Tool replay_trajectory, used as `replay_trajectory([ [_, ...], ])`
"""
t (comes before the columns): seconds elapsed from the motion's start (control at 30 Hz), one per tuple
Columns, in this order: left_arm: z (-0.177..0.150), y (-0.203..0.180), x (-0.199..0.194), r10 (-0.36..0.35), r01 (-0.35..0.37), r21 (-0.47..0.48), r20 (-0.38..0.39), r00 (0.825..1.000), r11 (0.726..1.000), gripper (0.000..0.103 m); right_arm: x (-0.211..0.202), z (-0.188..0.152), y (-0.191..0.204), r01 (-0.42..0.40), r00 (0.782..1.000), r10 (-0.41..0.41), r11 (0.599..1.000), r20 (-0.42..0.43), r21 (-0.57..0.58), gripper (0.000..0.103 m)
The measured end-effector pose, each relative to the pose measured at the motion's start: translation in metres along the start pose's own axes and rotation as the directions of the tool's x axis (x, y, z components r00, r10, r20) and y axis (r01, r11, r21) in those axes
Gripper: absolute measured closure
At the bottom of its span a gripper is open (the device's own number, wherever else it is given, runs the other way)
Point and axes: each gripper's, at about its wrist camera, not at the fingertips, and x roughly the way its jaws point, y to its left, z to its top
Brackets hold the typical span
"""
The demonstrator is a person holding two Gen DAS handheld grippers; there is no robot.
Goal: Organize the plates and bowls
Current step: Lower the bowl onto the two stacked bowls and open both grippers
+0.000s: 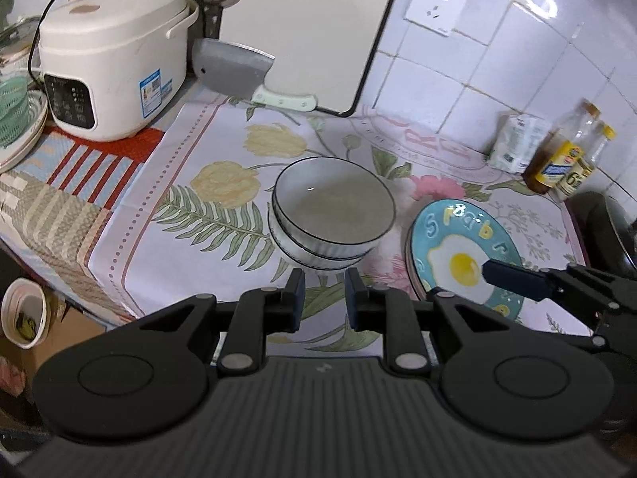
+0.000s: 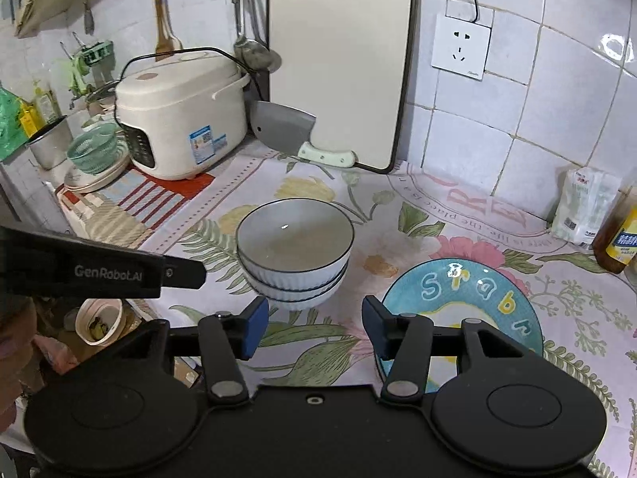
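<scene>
A stack of white ribbed bowls (image 1: 333,215) with dark rims stands on the floral cloth; it also shows in the right wrist view (image 2: 294,247). To its right lies a blue plate with a fried-egg picture (image 1: 464,251), on top of other plates; it also shows in the right wrist view (image 2: 466,298). My left gripper (image 1: 325,298) is open and empty, just in front of the bowls. My right gripper (image 2: 314,328) is open and empty, between the bowls and the plate; its finger reaches over the plate in the left wrist view.
A rice cooker (image 1: 115,67) stands at the back left, with a cleaver (image 1: 235,67) and a cutting board (image 1: 310,28) leaning on the tiled wall. Bottles (image 1: 557,159) and a packet stand at the back right. A green strainer (image 2: 93,151) on plates lies far left.
</scene>
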Motion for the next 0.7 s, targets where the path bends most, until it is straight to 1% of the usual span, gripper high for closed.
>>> replay_trajectory([
  [0.2,-0.014,0.0,-0.007,-0.053,0.052,0.03,0.053,0.997,0.998,0.083,-0.005,-0.02,0.001,-0.05,0.998,0.05,0.999,0.041,0.002,0.042],
  [0.33,-0.022,0.004,-0.002,-0.091,0.087,0.055,0.072,0.993,0.995,0.083,0.001,-0.038,0.0,-0.101,0.989,0.098,0.995,0.111,0.025,0.041],
  [0.5,-0.03,0.01,0.009,-0.121,0.112,0.102,0.095,0.988,0.989,0.083,0.019,-0.058,0.004,-0.091,0.983,0.083,0.995,0.161,0.043,0.039],
  [0.63,-0.033,0.014,0.015,-0.14,0.123,0.134,0.122,0.983,0.983,0.083,0.036,-0.071,0.01,-0.073,0.979,0.066,0.997,0.194,0.033,0.036],
  [0.7,-0.031,0.018,0.018,-0.163,0.145,0.132,0.138,0.977,0.981,0.079,0.046,-0.075,0.012,-0.067,0.978,0.059,0.997,0.2,0.035,0.036],
])
